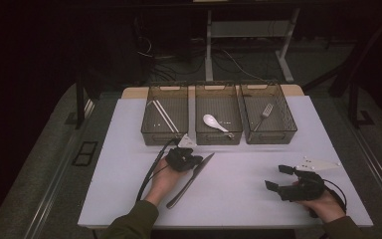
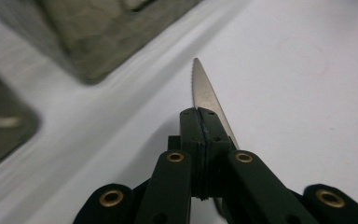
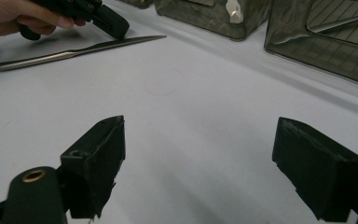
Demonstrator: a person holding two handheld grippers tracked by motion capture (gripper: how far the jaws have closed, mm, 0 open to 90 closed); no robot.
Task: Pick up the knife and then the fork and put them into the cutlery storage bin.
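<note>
Left claw (image 1: 195, 162) clamped on the knife (image 1: 191, 179) by its blade, right claw (image 1: 278, 178) wide and holding nothing.

From here I read the step as lifting the knife off the white surface (image 1: 238, 199) and carrying it to a tray. The pinch sits well up the blade, so the long handle trailing back toward me will likely sag; I'd raise slowly and keep it level. Beyond the knife stand three trays: chopsticks (image 1: 163, 117) in the left one, a spoon (image 1: 214, 122) in the middle tray (image 1: 218, 137) straight ahead of it, a fork (image 1: 264, 113) in the right one. I'd clear the near wall before lowering.
</note>
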